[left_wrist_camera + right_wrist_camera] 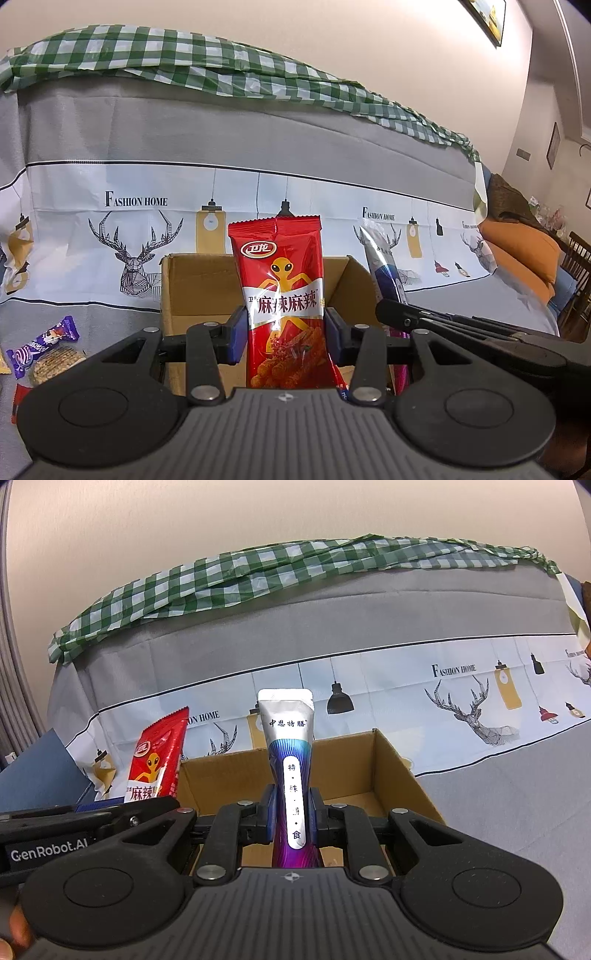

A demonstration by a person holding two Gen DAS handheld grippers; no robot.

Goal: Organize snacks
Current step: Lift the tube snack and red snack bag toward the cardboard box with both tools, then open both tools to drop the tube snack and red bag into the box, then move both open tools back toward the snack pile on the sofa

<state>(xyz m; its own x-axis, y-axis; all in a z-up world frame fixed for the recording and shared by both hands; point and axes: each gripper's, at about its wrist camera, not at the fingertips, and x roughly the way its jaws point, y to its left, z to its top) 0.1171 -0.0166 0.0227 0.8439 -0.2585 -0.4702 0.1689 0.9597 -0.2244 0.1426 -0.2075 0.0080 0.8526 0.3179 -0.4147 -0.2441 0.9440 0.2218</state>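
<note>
Grippers both carry snacks upright: left gripper (pixel 284 332) clamps the red spicy packet (pixel 282 295), right gripper (pixel 291 816) pinches the silver pouch (pixel 290 760), each poised over the open cardboard box (pixel 391 771) beyond, likely for dropping in

Printed cloth (pixel 92 295): carton (pixel 399 775), sweets (pixel 44 347).

Cloth (pixel 221 184): "FASHION HOME"; left gripper (pixel 48 843): "GenRobot.AI".

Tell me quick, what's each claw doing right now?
Left gripper: closed, holding the red spicy snack packet.
Right gripper: closed, holding the silver and purple pouch.
</note>
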